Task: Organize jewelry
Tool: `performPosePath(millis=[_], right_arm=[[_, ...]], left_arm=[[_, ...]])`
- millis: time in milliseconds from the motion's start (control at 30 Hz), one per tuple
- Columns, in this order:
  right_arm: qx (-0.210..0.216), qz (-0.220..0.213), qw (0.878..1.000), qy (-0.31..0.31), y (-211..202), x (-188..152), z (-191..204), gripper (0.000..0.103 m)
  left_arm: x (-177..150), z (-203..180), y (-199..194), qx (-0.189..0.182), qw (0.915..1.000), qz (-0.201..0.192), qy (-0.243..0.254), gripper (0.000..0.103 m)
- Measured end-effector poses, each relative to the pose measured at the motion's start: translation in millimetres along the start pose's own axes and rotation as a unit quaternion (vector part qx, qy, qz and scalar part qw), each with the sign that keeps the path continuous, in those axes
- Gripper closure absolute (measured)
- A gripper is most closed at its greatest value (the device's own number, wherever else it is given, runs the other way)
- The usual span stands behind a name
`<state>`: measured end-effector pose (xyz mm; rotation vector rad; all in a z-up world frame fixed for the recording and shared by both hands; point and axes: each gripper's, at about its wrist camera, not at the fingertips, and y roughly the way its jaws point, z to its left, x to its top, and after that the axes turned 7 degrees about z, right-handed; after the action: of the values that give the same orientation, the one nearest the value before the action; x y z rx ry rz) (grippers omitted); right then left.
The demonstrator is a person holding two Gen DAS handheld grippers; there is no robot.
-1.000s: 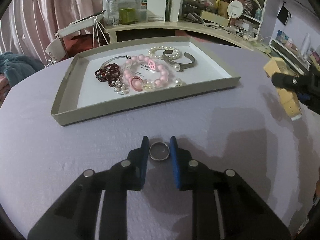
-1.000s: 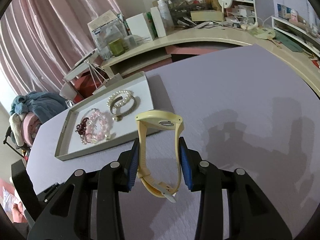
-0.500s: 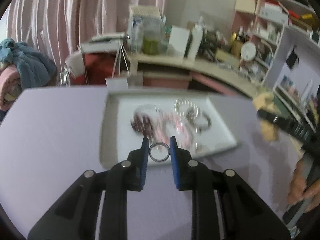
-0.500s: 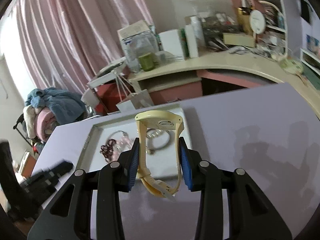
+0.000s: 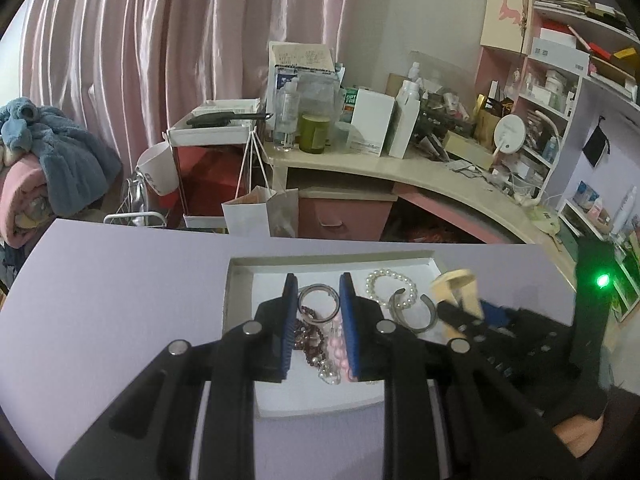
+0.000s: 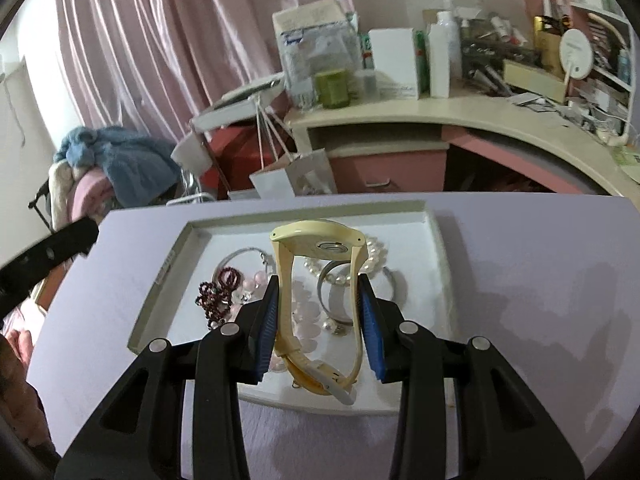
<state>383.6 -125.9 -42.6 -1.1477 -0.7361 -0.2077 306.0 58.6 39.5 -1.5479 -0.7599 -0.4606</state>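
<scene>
Hanging over the tray [image 6: 436, 240], the right claw [image 6: 318, 312] gripped a yellow watch [image 6: 320, 240], strap pointing near to far; the left claw [image 5: 318, 312] pinched a ring [image 5: 319, 300] above the tray's left side.

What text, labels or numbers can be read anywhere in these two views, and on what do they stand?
"OPT" above "FRE": green box, partly hidden behind the white box.
Cardboard box: printed lines, too blurred to read.
White cup: dark letters, too small to read.
Nothing else is legible.
</scene>
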Motion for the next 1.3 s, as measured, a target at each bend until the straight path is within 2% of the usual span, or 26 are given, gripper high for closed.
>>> performPosePath(millis=[100, 133, 200, 367, 667, 700, 767, 900, 967, 1067, 1167, 1300], right_arm=[[0.004, 0.009, 1.000, -0.019, 10.6, -1.3, 5.9, 0.056], [0.003, 0.009, 1.000, -0.024, 11.0, -2.6, 7.4, 0.044], [-0.002, -0.003, 0.999, -0.034, 6.6, -5.7, 7.9, 0.033], [-0.005, -0.010, 1.000, -0.015, -4.4, -10.1, -7.6, 0.033], [-0.015, -0.024, 0.998, 0.053, -28.5, -18.3, -44.1, 0.025], [-0.016, -0.029, 0.998, 0.055, -32.9, -19.2, -44.5, 0.024], [-0.016, -0.037, 0.997, 0.058, -39.3, -20.8, -43.7, 0.023], [-0.015, -0.046, 0.997, 0.061, -49.3, -25.7, -40.4, 0.012], [-0.015, -0.052, 0.997, 0.057, -54.2, -30.2, -37.1, 0.007], [-0.018, -0.063, 0.997, 0.046, -59.6, -39.3, -25.1, 0.001], [-0.016, -0.073, 0.997, 0.037, -62.4, -49.3, -13.7, 0.001], [-0.019, -0.080, 0.996, 0.027, -64.3, -62.9, 0.1, 0.001]], left_arm=[[2.3, 0.3, 9.4, -0.002, 1.0000, 0.006, -0.005, 0.082], [2.9, -0.5, 12.3, -0.003, 0.9999, 0.008, -0.005, 0.082], [4.5, -2.9, 18.5, -0.007, 0.9999, 0.012, -0.004, 0.082], [7.6, -10.5, 33.2, -0.017, 0.9996, 0.018, 0.008, 0.082], [3.1, -22.4, 57.0, -0.033, 0.9984, 0.040, 0.023, 0.079], [1.2, -23.5, 58.9, -0.036, 0.9982, 0.042, 0.025, 0.077], [-3.4, -25.2, 59.1, -0.041, 0.9979, 0.041, 0.027, 0.050], [-16.1, -14.0, 46.2, -0.048, 0.9983, 0.030, 0.016, 0.033], [-25.6, -2.8, 33.7, -0.041, 0.9990, 0.019, 0.007, 0.020], [-40.4, 13.4, 12.2, -0.026, 0.9996, 0.003, -0.008, 0.008], [-55.3, 23.9, -10.6, -0.012, 0.9997, -0.019, -0.014, 0.002], [-76.1, 29.3, -36.5, 0.010, 0.9989, -0.042, -0.016, 0.002]])
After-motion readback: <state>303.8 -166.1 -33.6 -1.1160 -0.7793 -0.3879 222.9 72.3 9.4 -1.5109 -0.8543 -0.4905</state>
